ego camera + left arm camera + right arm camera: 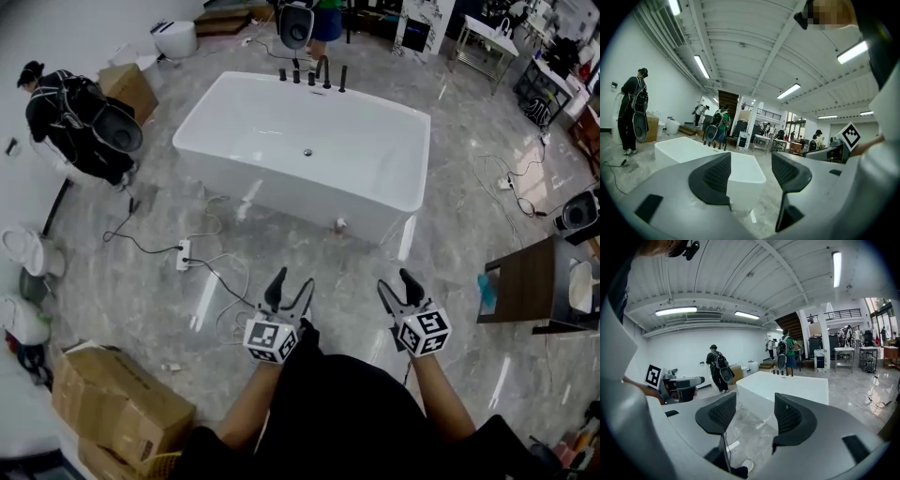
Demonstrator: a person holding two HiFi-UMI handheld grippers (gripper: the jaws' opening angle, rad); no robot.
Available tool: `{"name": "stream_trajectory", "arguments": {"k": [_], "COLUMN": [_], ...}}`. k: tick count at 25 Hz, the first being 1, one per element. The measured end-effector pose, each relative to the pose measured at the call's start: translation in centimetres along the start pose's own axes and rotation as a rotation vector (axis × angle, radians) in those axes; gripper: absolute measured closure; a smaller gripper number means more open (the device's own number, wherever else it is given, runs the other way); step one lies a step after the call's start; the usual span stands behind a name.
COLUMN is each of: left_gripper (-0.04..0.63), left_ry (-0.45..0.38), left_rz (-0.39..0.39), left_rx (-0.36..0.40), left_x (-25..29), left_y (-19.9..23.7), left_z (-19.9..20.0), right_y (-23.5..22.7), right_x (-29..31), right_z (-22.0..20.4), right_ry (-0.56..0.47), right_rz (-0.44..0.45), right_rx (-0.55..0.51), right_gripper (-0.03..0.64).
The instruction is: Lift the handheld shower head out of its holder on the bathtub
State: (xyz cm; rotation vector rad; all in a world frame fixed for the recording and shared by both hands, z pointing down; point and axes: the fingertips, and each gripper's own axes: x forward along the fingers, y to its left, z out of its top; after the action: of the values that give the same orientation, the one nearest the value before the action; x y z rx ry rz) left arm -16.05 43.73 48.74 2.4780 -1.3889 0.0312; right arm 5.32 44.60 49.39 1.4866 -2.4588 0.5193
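Observation:
A white freestanding bathtub stands in the middle of the marble floor, some way ahead of me. On its far rim is a row of black tap fittings; the handheld shower head is among them, too small to tell apart. My left gripper and right gripper are held side by side low in the head view, well short of the tub, both open and empty. The left gripper view looks between open jaws at the tub. The right gripper view does the same, with the tub and the fittings beyond.
A person with a backpack stands left of the tub and another beyond the taps. Cables and a power strip lie on the floor before the tub. Cardboard boxes sit at lower left, a dark table at right.

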Motion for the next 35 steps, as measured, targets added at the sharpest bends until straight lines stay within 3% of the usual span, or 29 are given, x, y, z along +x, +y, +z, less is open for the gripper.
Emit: {"name": "stream_trajectory", "arguments": {"k": [10,17,27,35], "left_gripper": [0.345,0.345,0.342,0.342], "left_ry": [-0.035,-0.049,-0.079,-0.076], "left_rz": [-0.005,-0.014,0.022,0.046], "left_rx": [-0.009,0.045,0.005,-0.007], "left_x": [5.2,7.1,7.7,9.0], "left_y": [11.2,19.1,22.4,24.1], "left_z": [5.6,8.6,9.1,9.0], "right_y": [1.3,2.5,3.3,2.1], "right_x": [11.7,17.7,21.6,25.1], "right_z": [5.6,8.5,7.9,9.0], "right_ry": [0.014,0.003,0.052,0.032], "right_rz": [-0.008,-0.069,-0.039,-0.012], "right_rx": [-0.008,-0.006,-0.021,-0.013], "right_gripper": [0.391,0.392,0.393,0.393]}}
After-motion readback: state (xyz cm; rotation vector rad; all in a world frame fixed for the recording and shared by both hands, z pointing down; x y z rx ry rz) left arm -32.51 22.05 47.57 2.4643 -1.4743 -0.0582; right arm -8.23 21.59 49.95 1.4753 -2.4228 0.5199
